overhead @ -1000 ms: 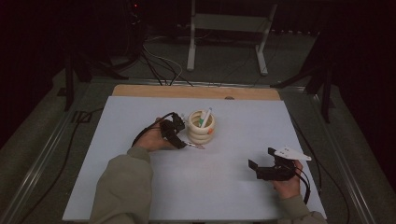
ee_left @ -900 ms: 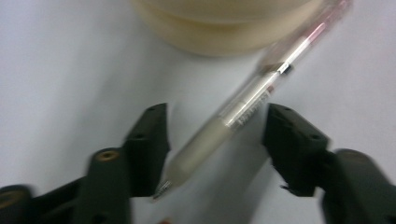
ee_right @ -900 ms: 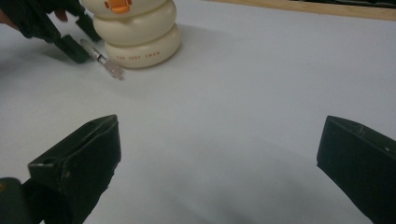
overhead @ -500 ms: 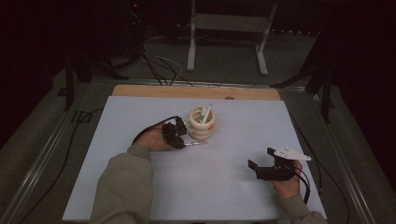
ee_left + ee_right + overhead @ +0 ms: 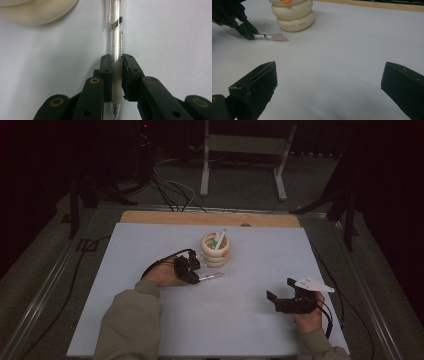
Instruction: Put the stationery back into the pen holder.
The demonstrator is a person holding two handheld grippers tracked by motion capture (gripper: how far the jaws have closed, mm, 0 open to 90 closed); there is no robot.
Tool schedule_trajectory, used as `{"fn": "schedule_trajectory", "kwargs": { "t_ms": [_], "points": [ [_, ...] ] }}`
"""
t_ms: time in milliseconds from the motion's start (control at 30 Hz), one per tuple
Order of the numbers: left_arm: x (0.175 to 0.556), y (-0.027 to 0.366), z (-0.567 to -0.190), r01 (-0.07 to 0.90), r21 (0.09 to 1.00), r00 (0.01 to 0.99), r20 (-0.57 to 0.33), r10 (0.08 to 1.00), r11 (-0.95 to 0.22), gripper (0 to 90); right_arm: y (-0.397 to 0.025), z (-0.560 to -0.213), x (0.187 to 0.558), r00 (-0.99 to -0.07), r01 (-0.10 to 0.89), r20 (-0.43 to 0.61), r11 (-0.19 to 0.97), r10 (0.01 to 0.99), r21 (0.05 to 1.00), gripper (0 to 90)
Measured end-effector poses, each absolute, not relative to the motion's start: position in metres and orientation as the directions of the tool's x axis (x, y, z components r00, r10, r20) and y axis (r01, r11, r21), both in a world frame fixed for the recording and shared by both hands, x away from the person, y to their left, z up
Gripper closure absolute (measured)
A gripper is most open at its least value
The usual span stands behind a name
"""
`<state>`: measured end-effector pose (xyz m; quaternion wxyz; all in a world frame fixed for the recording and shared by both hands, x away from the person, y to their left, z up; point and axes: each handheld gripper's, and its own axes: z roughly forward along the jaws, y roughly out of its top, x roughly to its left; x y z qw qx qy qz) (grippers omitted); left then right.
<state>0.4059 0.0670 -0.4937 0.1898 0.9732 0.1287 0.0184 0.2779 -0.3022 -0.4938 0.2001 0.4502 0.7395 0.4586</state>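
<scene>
Left gripper clamped on clear plastic pen, now lowered beside cream ringed pen holder — red lettering unreadable, right gripper unmoved, jaws apart, over white bench.

Pen clear glossy plastic, holder matt cream.

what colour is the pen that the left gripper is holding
Clear, with a white grip and red inside; the pen, clamped in the left gripper, shows best in the left gripper view.

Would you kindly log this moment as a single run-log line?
left gripper: shut on pen, low over white table | holder: cream, one pen inside | right gripper: open, holding nothing
</scene>
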Motion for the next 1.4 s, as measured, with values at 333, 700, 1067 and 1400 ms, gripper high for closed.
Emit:
{"fn": "schedule_trajectory", "kwargs": {
  "t_ms": [333,700,1067,1400],
  "points": [
    [0.398,0.066,-0.483,0.227,0.425,0.967,0.006,0.254,-0.876,80.6,-0.302,-0.494,0.278,-0.514,0.482,0.117,0.173,0.850,0.859,0.7],
    [0.394,0.073,-0.464,0.236,0.484,0.957,0.033,0.287,-0.843,80.6,-0.302,-0.494,0.278,-0.515,0.482,0.116,0.175,0.850,0.859,0.7],
    [0.395,0.079,-0.440,0.250,0.536,0.943,0.054,0.328,-0.807,80.5,-0.302,-0.494,0.278,-0.519,0.480,0.112,0.180,0.848,0.858,0.7],
    [0.403,0.084,-0.422,0.307,0.563,0.923,0.019,0.384,-0.767,80.5,-0.302,-0.495,0.278,-0.519,0.482,0.113,0.181,0.847,0.857,0.7]
  ]
}}
